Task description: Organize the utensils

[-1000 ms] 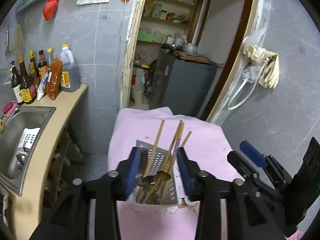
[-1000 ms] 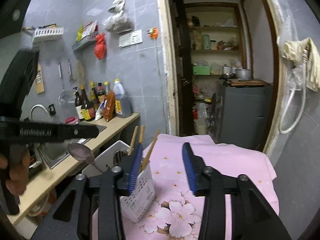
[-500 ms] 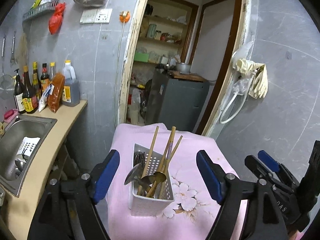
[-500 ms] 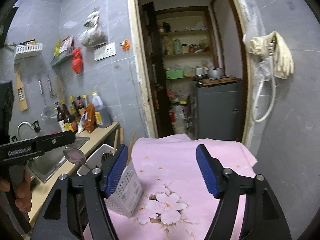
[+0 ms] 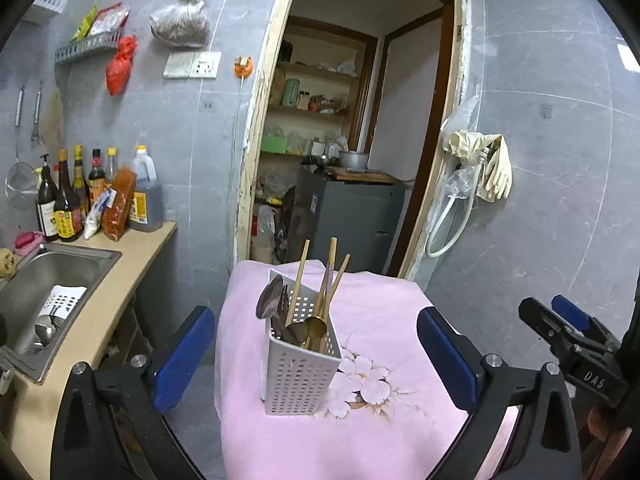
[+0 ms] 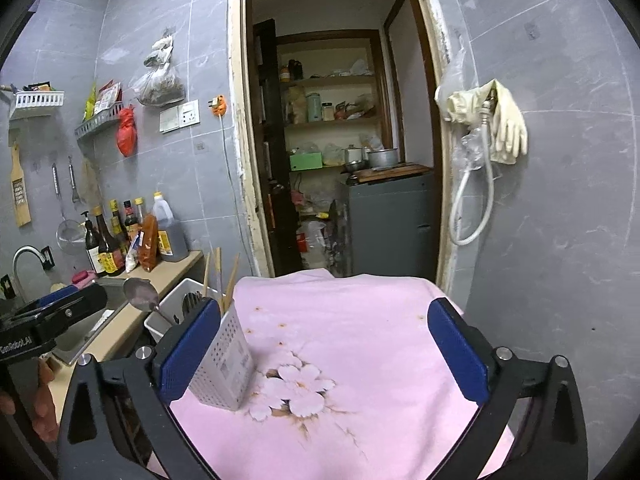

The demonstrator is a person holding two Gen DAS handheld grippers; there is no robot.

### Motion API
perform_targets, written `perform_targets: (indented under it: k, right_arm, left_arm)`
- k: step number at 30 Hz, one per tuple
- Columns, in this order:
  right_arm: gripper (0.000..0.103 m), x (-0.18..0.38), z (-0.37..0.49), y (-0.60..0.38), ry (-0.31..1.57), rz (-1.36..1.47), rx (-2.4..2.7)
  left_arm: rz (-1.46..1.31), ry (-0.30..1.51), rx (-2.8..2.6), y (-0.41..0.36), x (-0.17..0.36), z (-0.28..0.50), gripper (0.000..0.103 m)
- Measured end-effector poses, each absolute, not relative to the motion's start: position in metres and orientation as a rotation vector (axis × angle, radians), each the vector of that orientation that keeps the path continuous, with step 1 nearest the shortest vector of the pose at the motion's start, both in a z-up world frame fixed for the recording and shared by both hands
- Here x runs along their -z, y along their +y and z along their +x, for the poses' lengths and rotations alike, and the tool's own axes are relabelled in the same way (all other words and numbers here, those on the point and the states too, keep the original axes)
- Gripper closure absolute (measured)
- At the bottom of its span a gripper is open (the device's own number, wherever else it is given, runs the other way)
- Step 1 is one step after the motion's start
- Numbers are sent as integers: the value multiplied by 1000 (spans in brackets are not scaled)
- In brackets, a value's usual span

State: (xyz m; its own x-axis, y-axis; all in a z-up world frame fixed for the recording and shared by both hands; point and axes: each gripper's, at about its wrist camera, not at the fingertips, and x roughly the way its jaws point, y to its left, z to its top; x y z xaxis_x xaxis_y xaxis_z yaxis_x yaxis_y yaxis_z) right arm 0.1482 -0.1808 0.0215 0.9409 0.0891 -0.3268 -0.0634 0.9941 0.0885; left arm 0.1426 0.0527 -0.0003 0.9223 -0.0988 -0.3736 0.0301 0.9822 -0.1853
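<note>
A white perforated utensil holder (image 5: 298, 372) stands upright on the pink floral tablecloth (image 5: 380, 320). It holds wooden chopsticks (image 5: 298, 276), dark metal spoons (image 5: 270, 296) and a gold spoon (image 5: 316, 326). My left gripper (image 5: 315, 316) is drawn back in front of the holder, its jaws opening wide, and its blue pads touch nothing. In the right wrist view the holder (image 6: 226, 364) sits beside the left pad of my right gripper (image 6: 325, 308). That gripper's jaws are opening too, with only bare cloth (image 6: 340, 320) between them. A spoon (image 6: 138, 294) sticks out of the holder to the left.
Left of the table runs a beige counter with a steel sink (image 5: 40, 280) holding a white basket (image 5: 60, 300). Sauce bottles (image 5: 80, 200) stand by the wall. Behind the table is a doorway with a grey cabinet (image 5: 352, 216). Gloves (image 5: 488, 164) hang at the right.
Both grippers have pulled back from the holder and their jaws have spread wide. The left pads, earlier close against the holder's sides, now stand well apart from it.
</note>
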Motion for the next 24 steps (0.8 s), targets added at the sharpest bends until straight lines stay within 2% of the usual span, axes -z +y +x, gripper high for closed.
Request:
perform_targets:
  k: [24]
  right_arm:
    - [1,1,10,-227,373,36,-69]
  left_arm:
    - [-132,386,-13,13,32,9,0]
